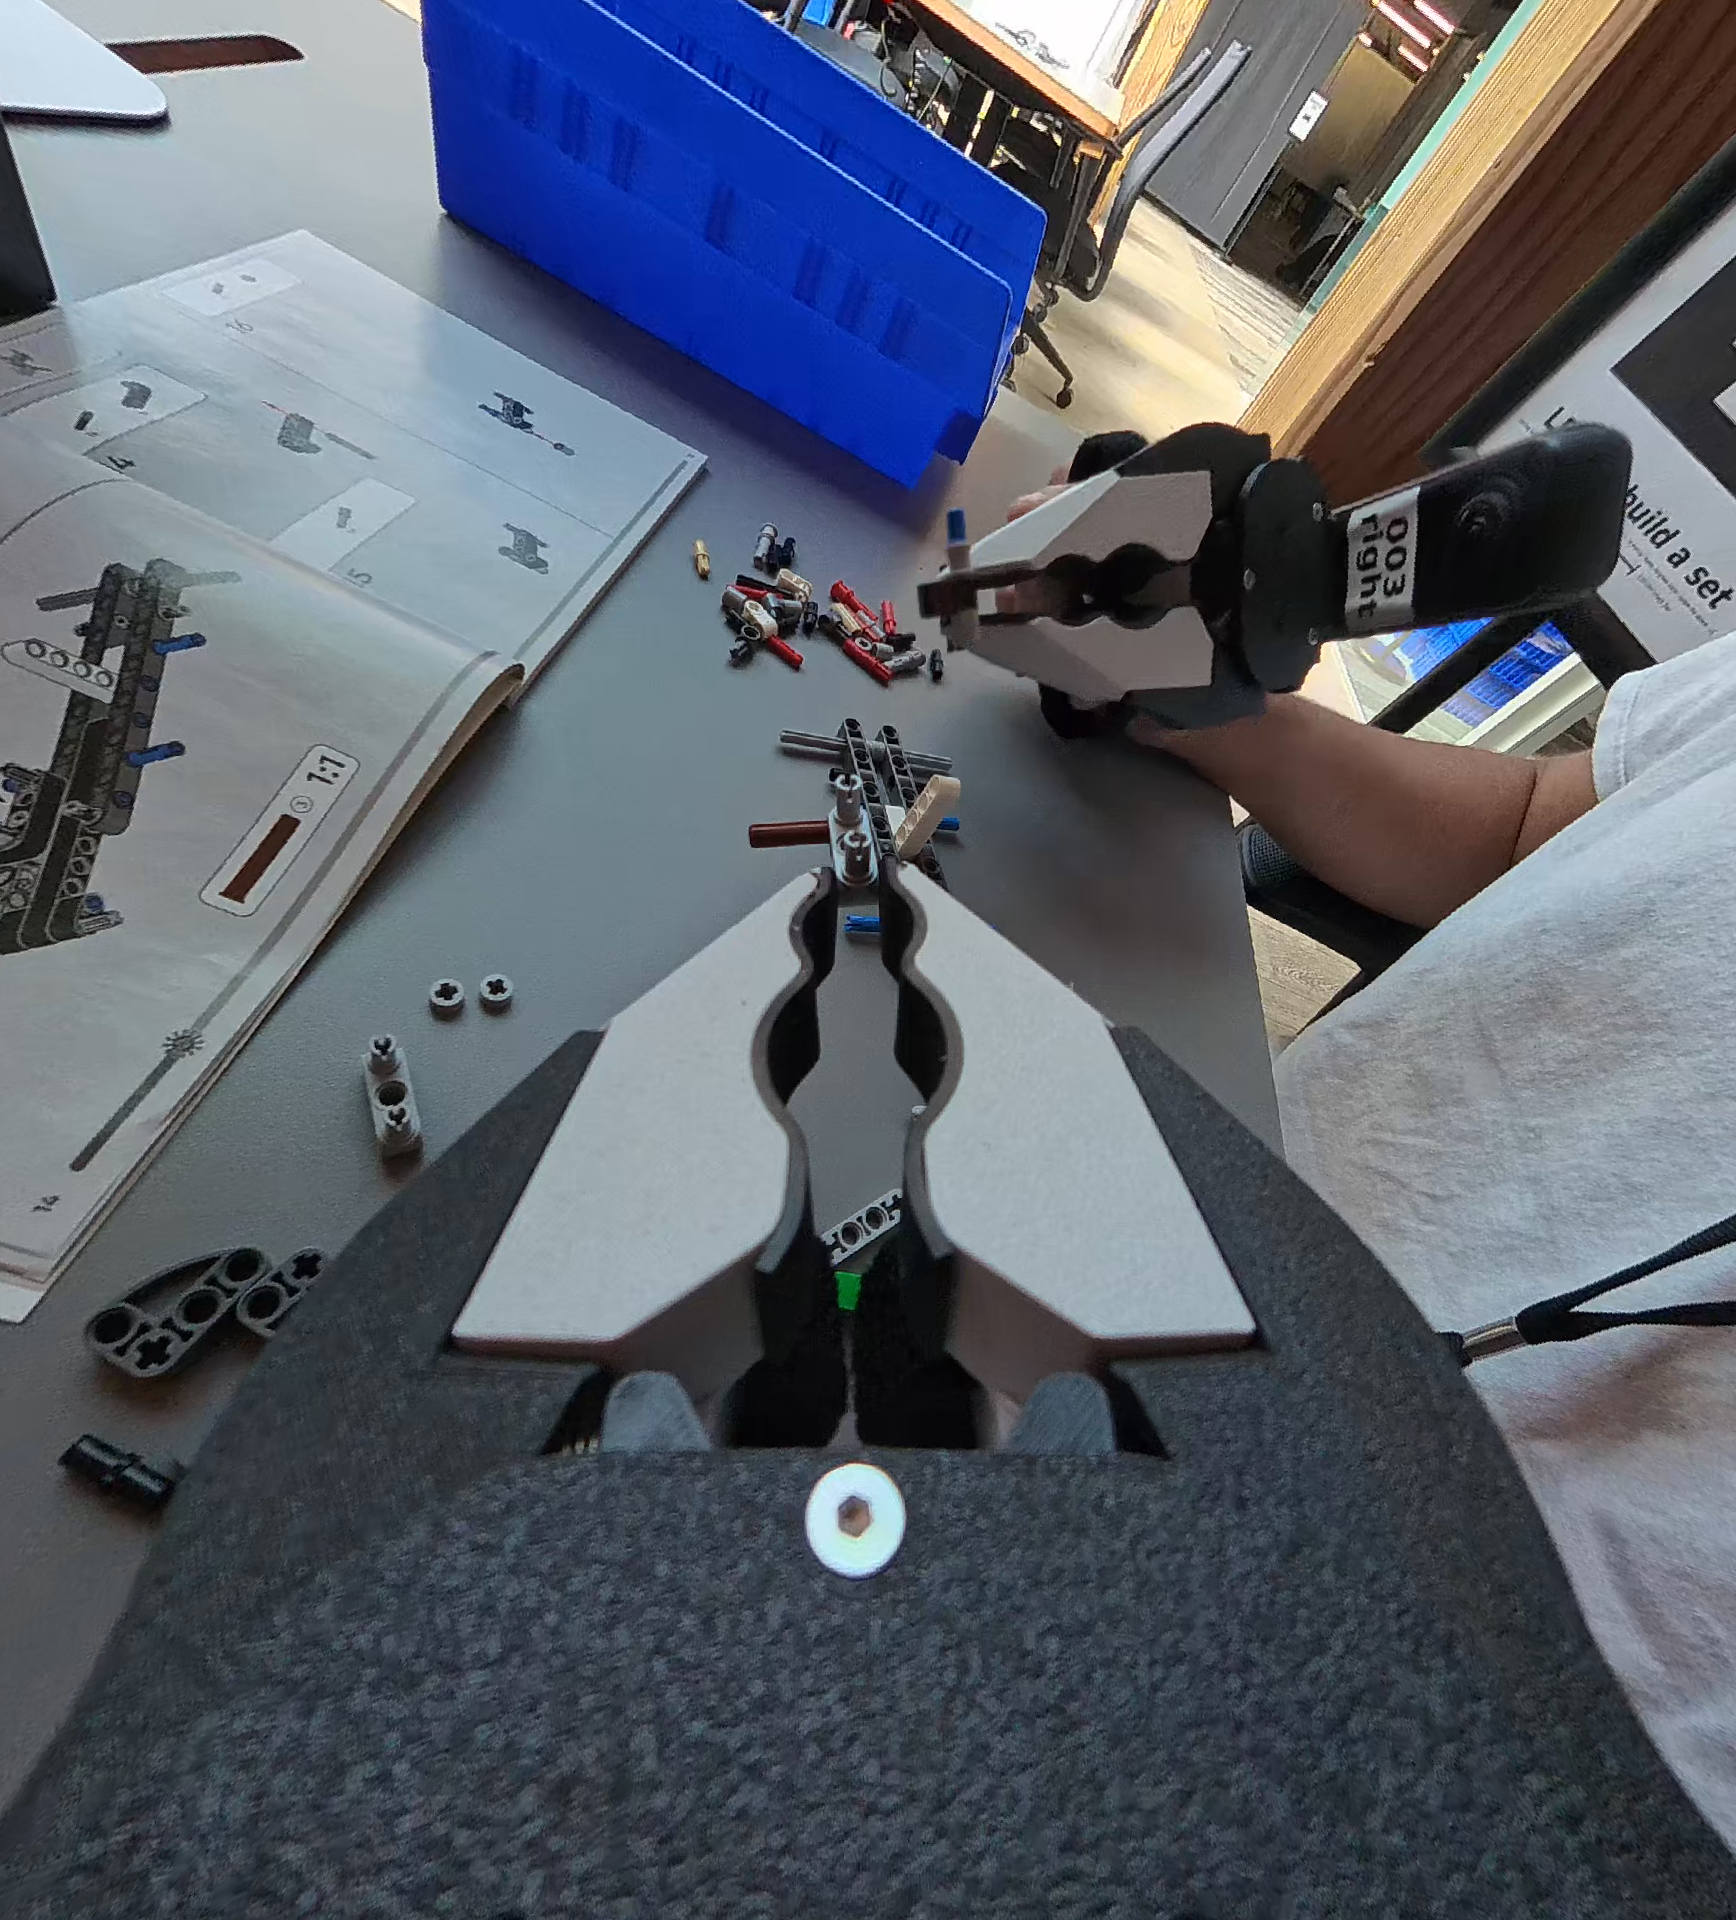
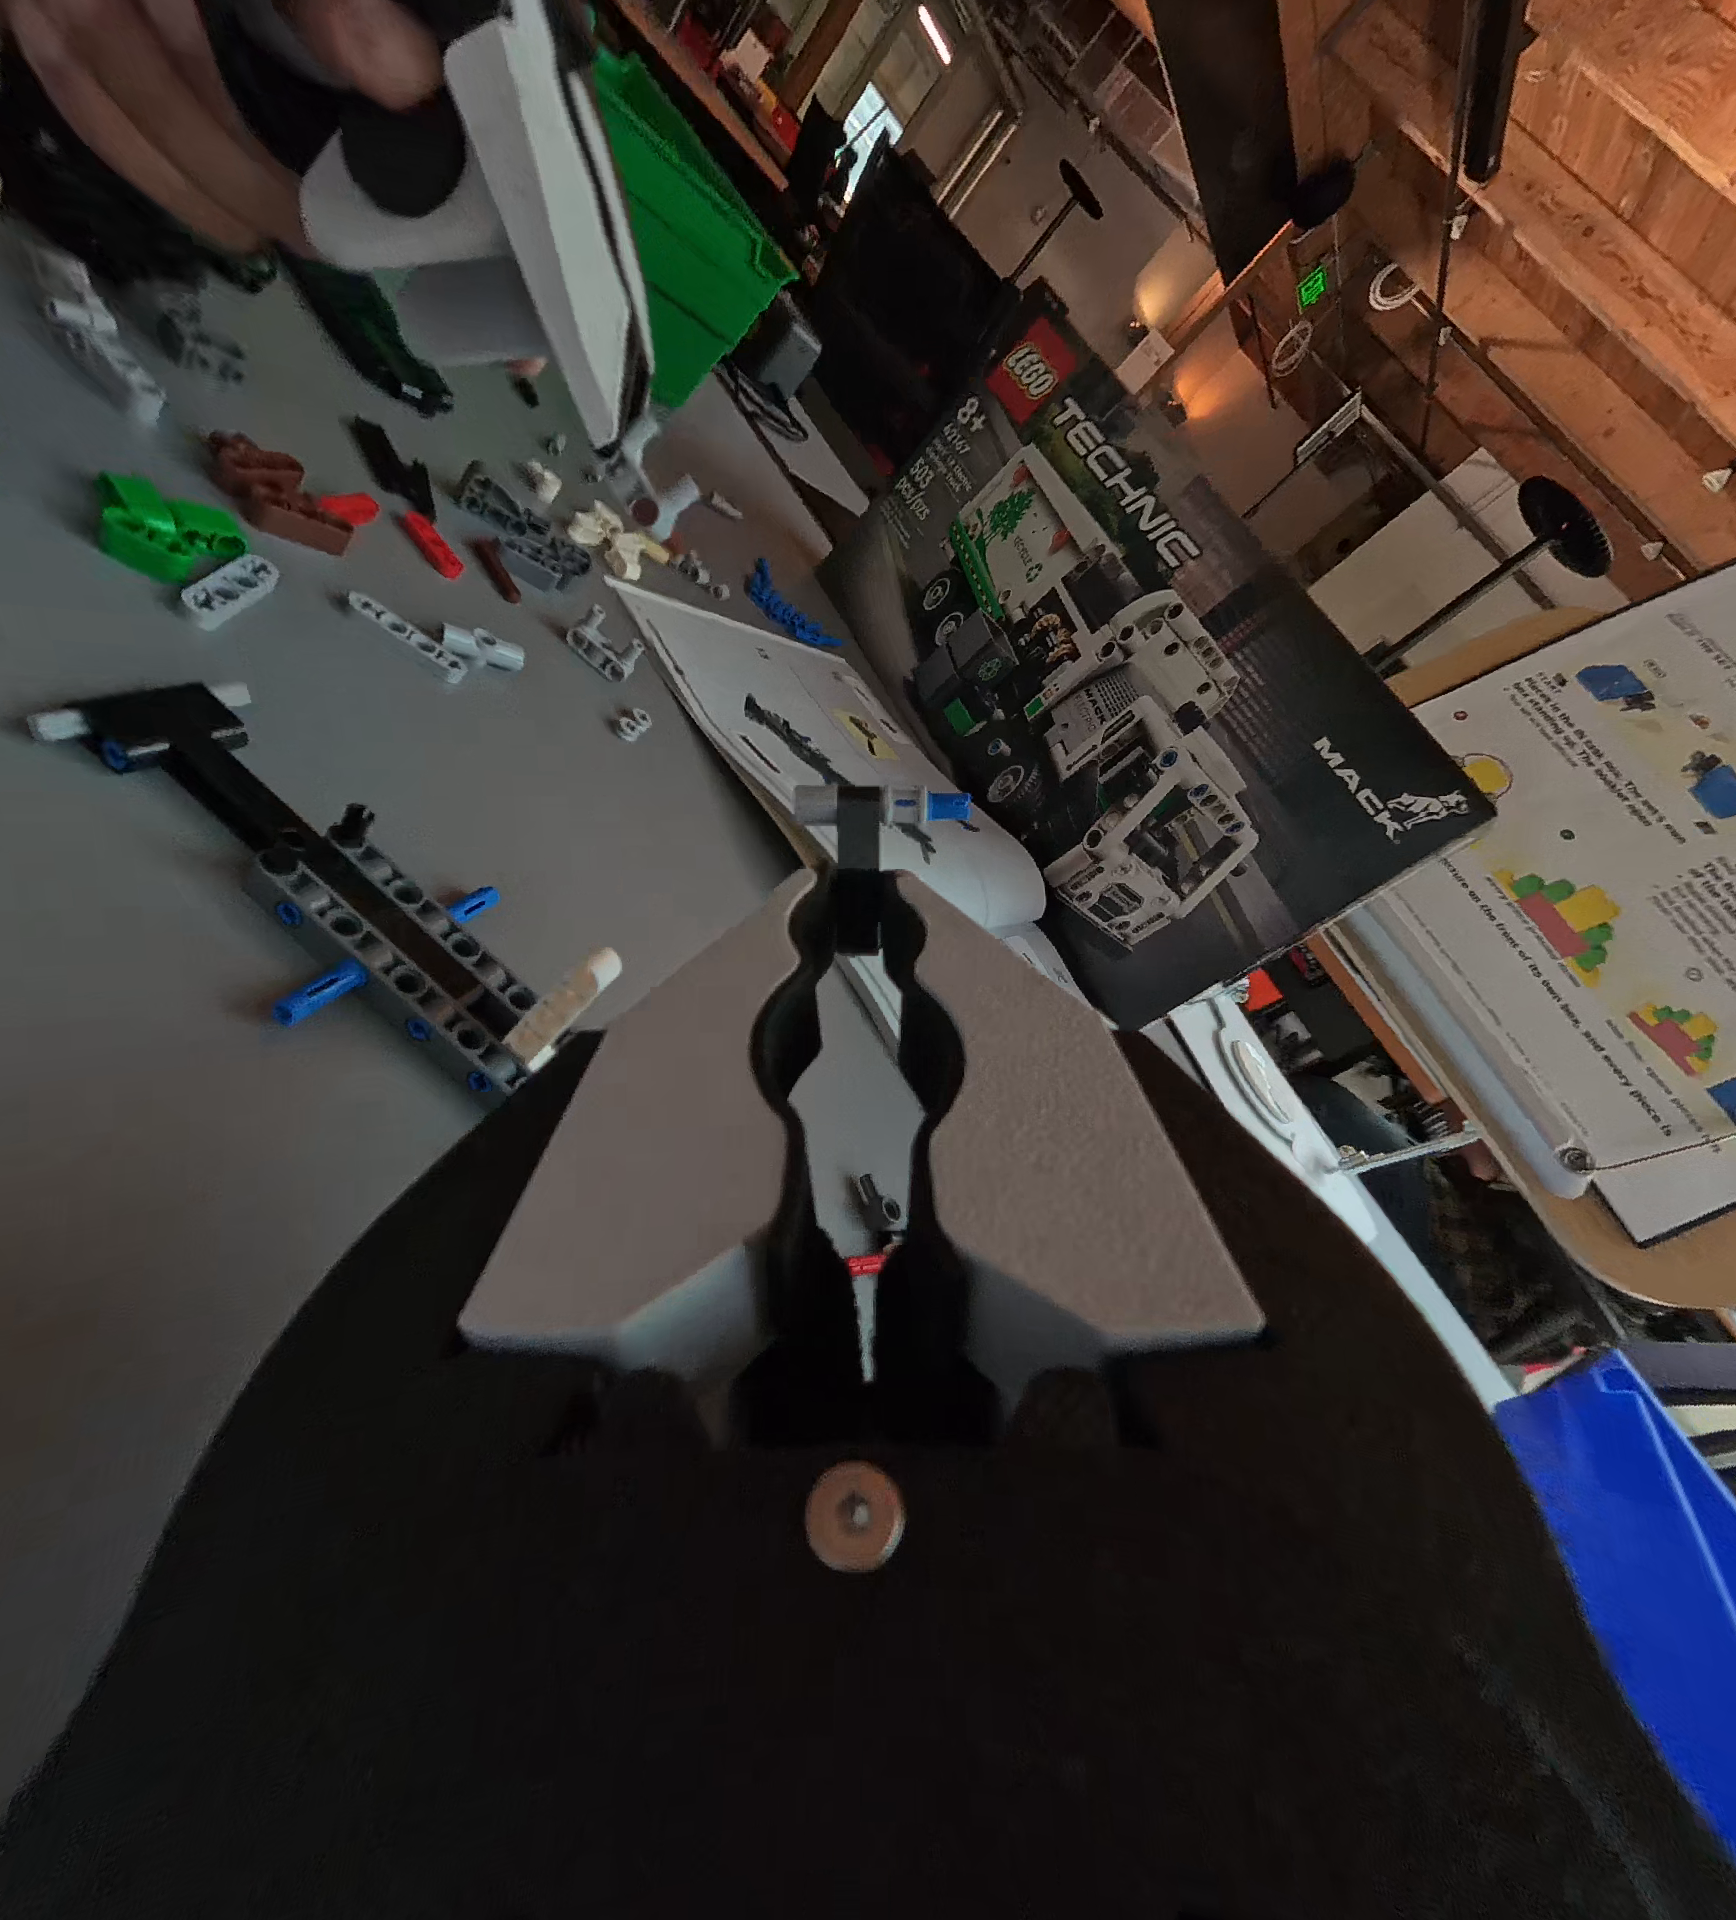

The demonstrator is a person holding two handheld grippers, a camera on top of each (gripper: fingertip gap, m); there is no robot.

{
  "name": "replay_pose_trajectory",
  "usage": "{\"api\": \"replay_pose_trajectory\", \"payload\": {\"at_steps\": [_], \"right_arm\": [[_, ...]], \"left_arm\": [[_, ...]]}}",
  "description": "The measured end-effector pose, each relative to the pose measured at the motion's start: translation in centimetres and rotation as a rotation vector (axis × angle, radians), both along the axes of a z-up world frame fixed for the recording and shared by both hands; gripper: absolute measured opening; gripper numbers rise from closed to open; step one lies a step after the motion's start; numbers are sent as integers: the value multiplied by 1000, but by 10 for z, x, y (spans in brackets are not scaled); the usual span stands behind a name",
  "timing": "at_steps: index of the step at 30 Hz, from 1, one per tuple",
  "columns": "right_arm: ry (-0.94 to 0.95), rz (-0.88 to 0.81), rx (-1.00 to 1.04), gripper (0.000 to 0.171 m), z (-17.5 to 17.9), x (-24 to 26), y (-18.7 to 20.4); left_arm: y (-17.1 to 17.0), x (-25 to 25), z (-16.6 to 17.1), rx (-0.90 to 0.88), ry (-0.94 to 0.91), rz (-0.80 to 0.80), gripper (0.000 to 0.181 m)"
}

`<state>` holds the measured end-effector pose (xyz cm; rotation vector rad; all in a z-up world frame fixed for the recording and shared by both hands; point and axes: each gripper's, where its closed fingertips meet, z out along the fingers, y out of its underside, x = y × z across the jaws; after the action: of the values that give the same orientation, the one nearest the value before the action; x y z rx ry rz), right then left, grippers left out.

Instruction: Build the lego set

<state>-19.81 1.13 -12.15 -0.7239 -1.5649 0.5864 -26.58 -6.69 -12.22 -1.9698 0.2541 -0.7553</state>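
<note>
A grey table (image 1: 573, 810) fills a workshop with timber walls; a blue bin (image 1: 718, 208) stands at 12 o'clock in the left wrist view and an open booklet (image 1: 220, 644) at 9. The chassis (image 2: 396, 925) lies flat, its long axis running from 10 toward 5 in the right wrist view. The left gripper (image 1: 856, 883) is clenched on the chassis's near end. The right gripper (image 2: 859, 894), lifted off the table, grasps a black connector (image 2: 857, 842) whose grey-blue pin sits crosswise

Both wrist views look closely down over the shared grey table (image 1: 583, 790), facing opposite ways.
</note>
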Motion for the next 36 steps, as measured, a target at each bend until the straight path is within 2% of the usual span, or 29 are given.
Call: {"api": "replay_pose_trajectory", "payload": {"at_steps": [13,18,29,36], "right_arm": [[231,358,-656,4,67,30,-10],[280,436,-879,4,82,39,4],[259,536,-1208,4,89,46,21],[261,540,-1218,4,89,46,23]], "left_arm": [[-1,0,4,11,-7,-1,5],[-2,1,5,15,-2,-6,6],[-2,1,8,22,-1,-4,6],[-3,0,9,27,2,-1,5]]}}
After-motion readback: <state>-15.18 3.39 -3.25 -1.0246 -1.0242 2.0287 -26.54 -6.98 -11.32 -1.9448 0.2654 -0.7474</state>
